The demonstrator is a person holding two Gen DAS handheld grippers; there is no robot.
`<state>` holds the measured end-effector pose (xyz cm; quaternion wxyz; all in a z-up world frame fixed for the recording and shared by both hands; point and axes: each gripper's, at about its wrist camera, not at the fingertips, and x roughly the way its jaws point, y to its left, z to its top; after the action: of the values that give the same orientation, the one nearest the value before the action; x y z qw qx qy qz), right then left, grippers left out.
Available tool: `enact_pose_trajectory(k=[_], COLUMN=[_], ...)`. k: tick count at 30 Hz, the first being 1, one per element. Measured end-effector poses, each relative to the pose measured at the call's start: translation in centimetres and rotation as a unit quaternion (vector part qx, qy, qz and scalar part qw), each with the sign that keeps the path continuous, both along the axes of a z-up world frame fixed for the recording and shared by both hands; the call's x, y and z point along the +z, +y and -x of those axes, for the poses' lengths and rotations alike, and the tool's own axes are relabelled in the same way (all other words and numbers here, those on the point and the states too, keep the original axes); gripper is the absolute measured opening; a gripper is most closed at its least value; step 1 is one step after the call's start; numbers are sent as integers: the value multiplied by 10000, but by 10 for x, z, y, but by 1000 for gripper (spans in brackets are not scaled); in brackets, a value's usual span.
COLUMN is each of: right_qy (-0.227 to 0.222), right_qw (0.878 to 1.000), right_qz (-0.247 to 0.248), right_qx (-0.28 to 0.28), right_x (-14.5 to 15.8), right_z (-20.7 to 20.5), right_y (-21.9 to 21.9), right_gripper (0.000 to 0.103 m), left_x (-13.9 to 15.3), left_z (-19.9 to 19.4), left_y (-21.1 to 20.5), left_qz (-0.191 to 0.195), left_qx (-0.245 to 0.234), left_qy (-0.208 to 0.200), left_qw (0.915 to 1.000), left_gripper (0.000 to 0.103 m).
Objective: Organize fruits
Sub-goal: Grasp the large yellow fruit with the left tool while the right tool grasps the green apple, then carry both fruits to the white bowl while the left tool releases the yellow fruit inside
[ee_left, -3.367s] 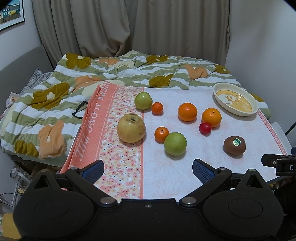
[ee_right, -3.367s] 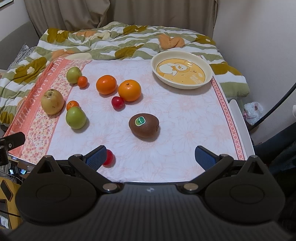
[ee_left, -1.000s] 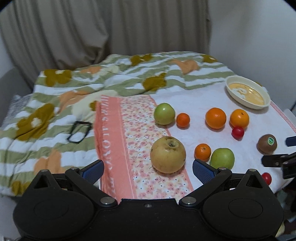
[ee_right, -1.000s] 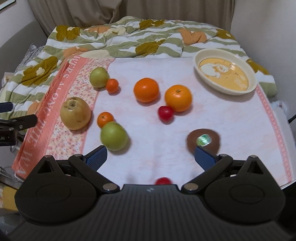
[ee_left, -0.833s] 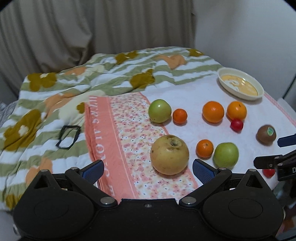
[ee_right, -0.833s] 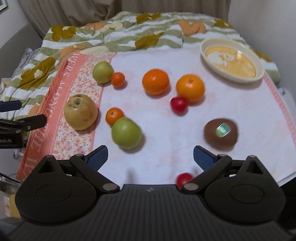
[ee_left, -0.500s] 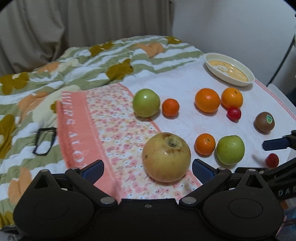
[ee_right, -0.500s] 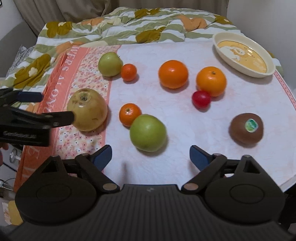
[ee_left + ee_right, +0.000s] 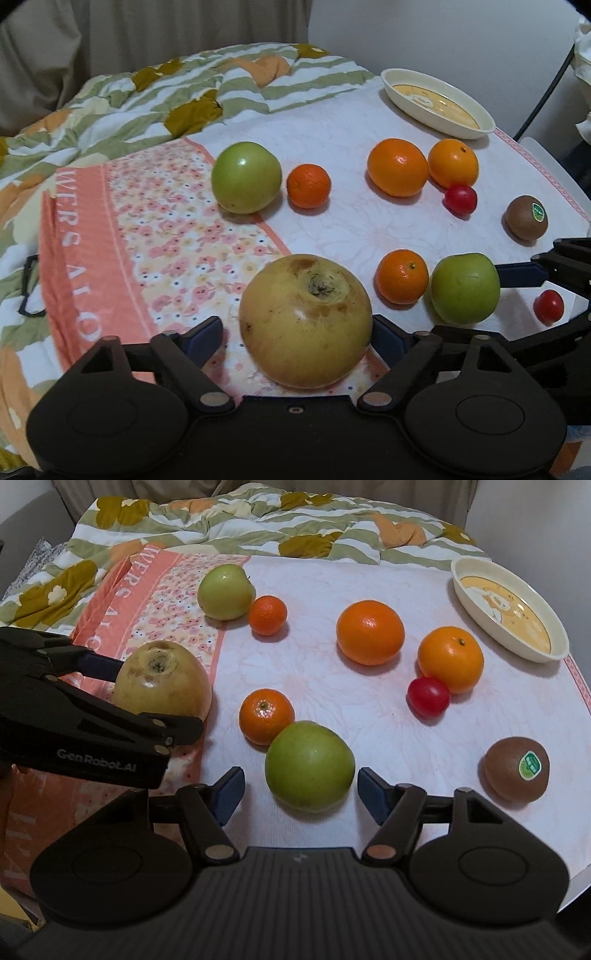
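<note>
A large yellow pear (image 9: pixel 304 321) sits on the floral cloth (image 9: pixel 166 221), between the fingers of my left gripper (image 9: pixel 297 332). Its jaws are closing and a thin gap still shows beside the left pad. In the right wrist view my right gripper (image 9: pixel 301 792) straddles a green apple (image 9: pixel 309 766). Its jaws are closing too, with a gap on each side. My left gripper (image 9: pixel 144 698) shows there around the pear (image 9: pixel 162 683). A cream dish (image 9: pixel 498 635) stands empty at the far right.
Spread over the cloth are a second green apple (image 9: pixel 245 177), two mandarins (image 9: pixel 402 276) (image 9: pixel 308 185), two oranges (image 9: pixel 398 167) (image 9: pixel 452 162), two cherry tomatoes (image 9: pixel 460 199) (image 9: pixel 548 305) and a kiwi (image 9: pixel 526 218). A rumpled blanket (image 9: pixel 184 96) lies behind, with glasses (image 9: pixel 29 288) on it.
Both grippers came down and forward onto the table. The pear has come between the left fingers and the near green apple between the right ones. Both pairs of jaws have narrowed.
</note>
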<state>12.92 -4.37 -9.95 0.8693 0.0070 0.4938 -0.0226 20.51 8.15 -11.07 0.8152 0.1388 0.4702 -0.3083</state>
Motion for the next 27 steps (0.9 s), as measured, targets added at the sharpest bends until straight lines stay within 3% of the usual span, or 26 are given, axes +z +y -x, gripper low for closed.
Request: enact_pose_trajectory(k=[5, 17, 27], right_qy=[9, -63, -188], right_qw=[9998, 9996, 9993], right_qz=[145, 167, -20], right_qx=[116, 237, 330], right_x=[-2, -3, 7], right_z=[-4, -8, 1], right_y=[3, -1, -4], right_gripper=[78, 68, 68], left_x=[-1, 1, 13], left_z=[1, 9, 25], left_y=[2, 19, 26], left_qz=[152, 47, 76], left_qx=[25, 268, 449], left_qy=[76, 21, -147], left_qw=[9999, 9996, 9989], left_gripper=[78, 78, 78])
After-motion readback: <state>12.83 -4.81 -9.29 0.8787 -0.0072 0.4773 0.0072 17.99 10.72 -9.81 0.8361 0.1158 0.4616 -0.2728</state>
